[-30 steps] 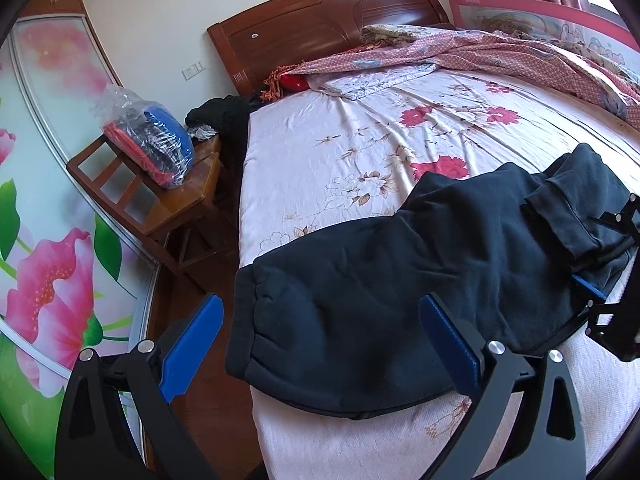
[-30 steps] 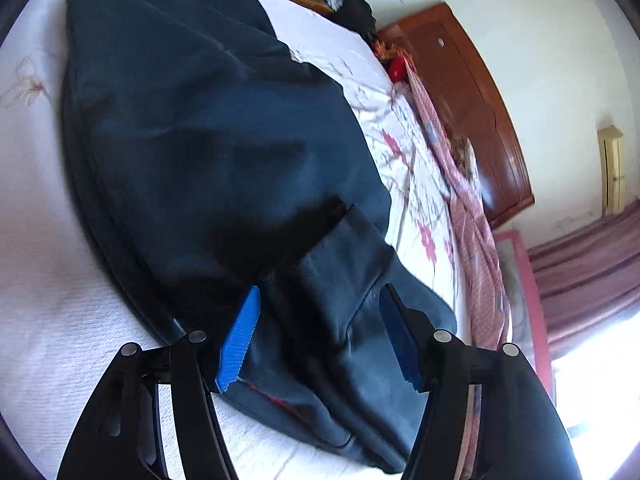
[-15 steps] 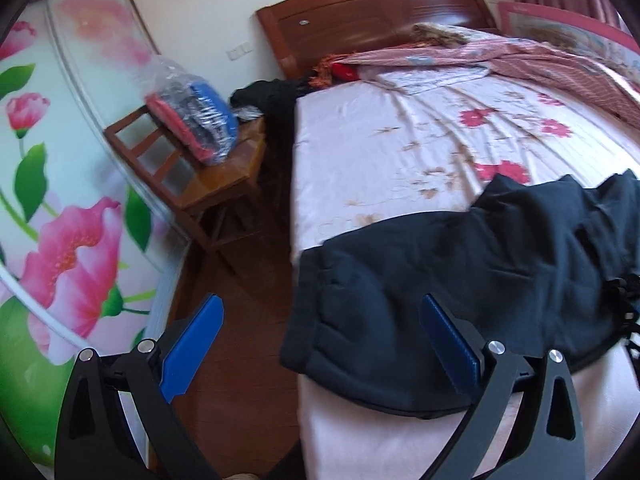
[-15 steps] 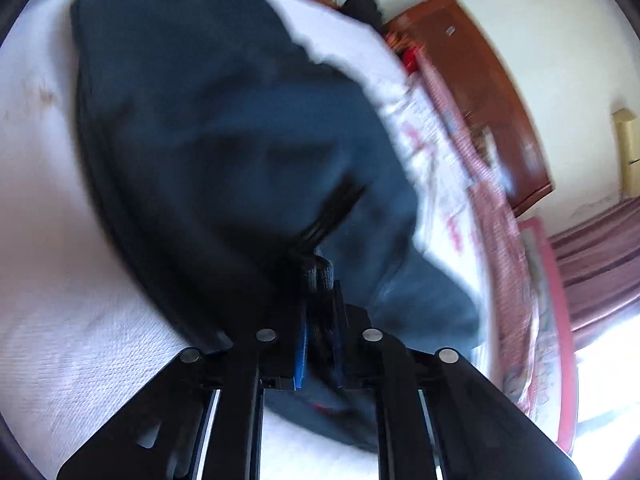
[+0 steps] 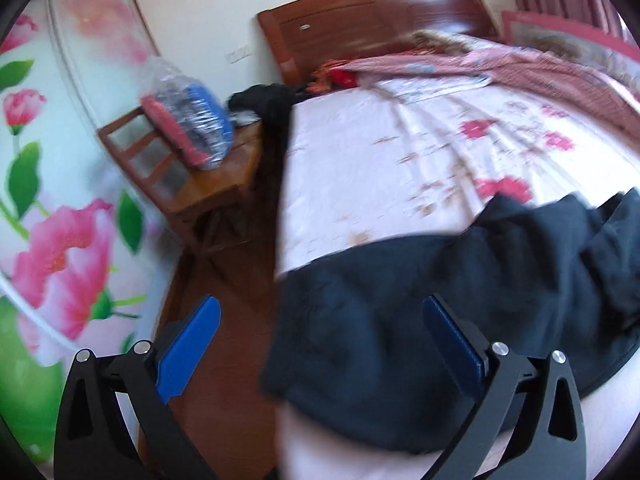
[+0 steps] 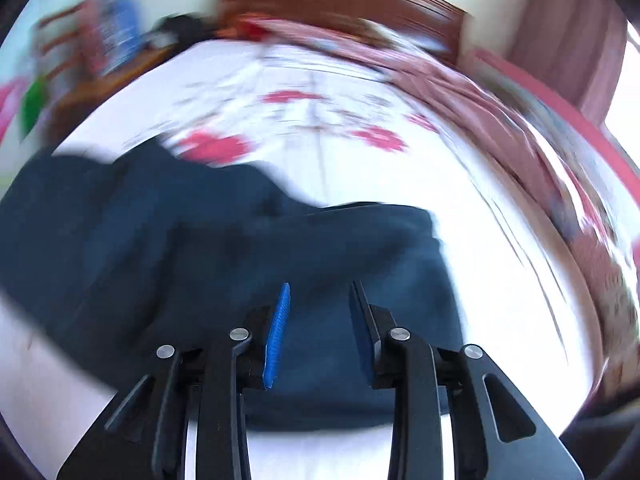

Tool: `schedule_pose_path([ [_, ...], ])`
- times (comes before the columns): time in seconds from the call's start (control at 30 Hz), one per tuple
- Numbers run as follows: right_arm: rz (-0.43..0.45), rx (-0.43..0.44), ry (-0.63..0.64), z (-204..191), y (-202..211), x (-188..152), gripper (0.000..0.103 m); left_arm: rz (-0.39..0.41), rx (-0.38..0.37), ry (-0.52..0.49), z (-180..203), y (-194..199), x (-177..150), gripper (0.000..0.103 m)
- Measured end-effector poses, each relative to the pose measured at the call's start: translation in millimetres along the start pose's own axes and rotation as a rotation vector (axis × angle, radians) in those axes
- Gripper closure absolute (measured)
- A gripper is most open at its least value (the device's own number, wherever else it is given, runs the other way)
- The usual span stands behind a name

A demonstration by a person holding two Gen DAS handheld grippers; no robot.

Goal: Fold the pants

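Dark navy pants (image 5: 420, 320) lie across the near edge of the floral bed sheet (image 5: 400, 168), one end hanging over the bed's left corner. My left gripper (image 5: 320, 332) is open and empty, just above that end. In the blurred right wrist view the pants (image 6: 200, 248) lie bunched below my right gripper (image 6: 318, 320). Its jaws stand partly apart with nothing between the blue pads (image 6: 278, 332).
A wooden bedside table (image 5: 208, 176) with a plastic-wrapped bundle (image 5: 188, 120) stands left of the bed. A wardrobe door with flower print (image 5: 60, 200) is further left. A pink quilt (image 5: 520, 68) and the wooden headboard (image 5: 380, 12) lie at the far end.
My right gripper, shut on the pants half a second ago, has opened and swung round fast. My left gripper has shifted left and stayed open.
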State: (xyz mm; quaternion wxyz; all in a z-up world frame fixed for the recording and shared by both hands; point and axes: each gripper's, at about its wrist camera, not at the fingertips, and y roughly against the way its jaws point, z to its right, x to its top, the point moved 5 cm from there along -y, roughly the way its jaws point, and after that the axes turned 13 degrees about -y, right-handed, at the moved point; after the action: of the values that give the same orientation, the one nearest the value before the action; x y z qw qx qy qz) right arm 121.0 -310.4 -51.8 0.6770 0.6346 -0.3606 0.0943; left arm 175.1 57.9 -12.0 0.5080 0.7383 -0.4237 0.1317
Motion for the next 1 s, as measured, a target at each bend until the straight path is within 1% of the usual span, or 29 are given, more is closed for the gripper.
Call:
schedule_pose_path([
  [0.03, -0.027, -0.008, -0.03, 7, -12, 6, 0.073, 0.027, 0.027, -0.002, 8, -5, 7, 0.002],
  [0.07, -0.053, -0.037, -0.022, 10, -25, 7, 0.073, 0.033, 0.055, -0.015, 15, -11, 12, 0.002],
  [0.13, -0.142, -0.104, -0.011, 21, -57, 0, 0.073, 0.035, 0.066, -0.054, 37, -29, 21, 0.002],
  [0.17, -0.171, -0.122, 0.017, 22, -67, -8, 0.073, 0.037, 0.097, -0.071, 45, -37, 22, 0.002],
  [0.2, -0.153, -0.144, 0.053, 23, -69, -11, 0.067, 0.026, 0.131, -0.121, 58, -48, 23, 0.002],
  [0.23, -0.128, -0.217, 0.104, 23, -66, -14, 0.058, -0.001, 0.143, -0.156, 66, -59, 22, 0.002],
  [0.27, -0.122, -0.253, 0.119, 26, -65, -15, 0.046, -0.03, 0.152, -0.173, 72, -69, 20, 0.002],
  [0.3, -0.127, -0.263, 0.097, 33, -67, -15, 0.035, -0.063, 0.161, -0.181, 77, -81, 16, 0.002],
  [0.33, -0.153, -0.237, 0.029, 49, -71, -15, 0.03, -0.091, 0.169, -0.186, 78, -90, 11, 0.002],
  [0.37, -0.172, -0.22, 0.0, 56, -72, -16, 0.023, -0.127, 0.209, -0.204, 79, -103, 4, 0.002],
  [0.4, -0.177, -0.231, 0.008, 59, -73, -16, 0.014, -0.164, 0.231, -0.224, 78, -113, -3, 0.002],
  [0.43, -0.177, -0.238, 0.025, 59, -74, -15, 0.014, -0.161, 0.203, -0.208, 77, -117, -7, 0.002],
  [0.47, -0.185, -0.238, 0.022, 59, -74, -15, 0.014, -0.142, 0.184, -0.172, 71, -117, -9, 0.002],
  [0.53, -0.196, -0.232, 0.024, 59, -77, -10, 0.014, -0.163, 0.209, -0.185, 63, -122, -11, 0.002],
  [0.6, -0.196, -0.235, 0.033, 57, -69, -13, 0.014, -0.203, 0.308, -0.198, 47, -127, -11, 0.002],
  [0.63, -0.189, -0.237, 0.033, 56, -67, -12, 0.014, -0.223, 0.338, -0.203, 39, -128, -11, 0.002],
  [0.67, -0.177, -0.245, 0.05, 53, -65, -10, 0.014, -0.24, 0.343, -0.193, 27, -125, -11, 0.002],
  [0.7, -0.168, -0.262, 0.074, 50, -63, -9, 0.014, -0.231, 0.358, -0.185, 17, -118, -12, 0.002],
  [0.73, -0.158, -0.264, 0.079, 48, -58, -8, 0.014, -0.217, 0.402, -0.177, 3, -106, -13, 0.002],
  [0.77, -0.148, -0.264, 0.084, 46, -54, -9, 0.014, -0.208, 0.426, -0.162, -9, -96, -16, 0.002],
  [0.83, -0.133, -0.262, 0.094, 40, -44, -8, 0.014, -0.208, 0.41, -0.073, -44, -72, -33, 0.002],
  [0.87, -0.122, -0.234, 0.085, 36, -37, -7, 0.014, -0.226, 0.398, -0.015, -65, -61, -47, 0.002],
  [0.9, -0.107, -0.21, 0.083, 31, -29, -5, 0.014, -0.244, 0.385, 0.016, -76, -56, -58, 0.002],
  [0.97, -0.089, -0.195, 0.108, 19, -17, -4, 0.014, -0.279, 0.304, 0.079, -90, -50, -78, 0.002],
  [1.0, -0.082, -0.186, 0.114, 13, -12, -4, 0.014, -0.274, 0.254, 0.111, -92, -46, -86, 0.002],
])
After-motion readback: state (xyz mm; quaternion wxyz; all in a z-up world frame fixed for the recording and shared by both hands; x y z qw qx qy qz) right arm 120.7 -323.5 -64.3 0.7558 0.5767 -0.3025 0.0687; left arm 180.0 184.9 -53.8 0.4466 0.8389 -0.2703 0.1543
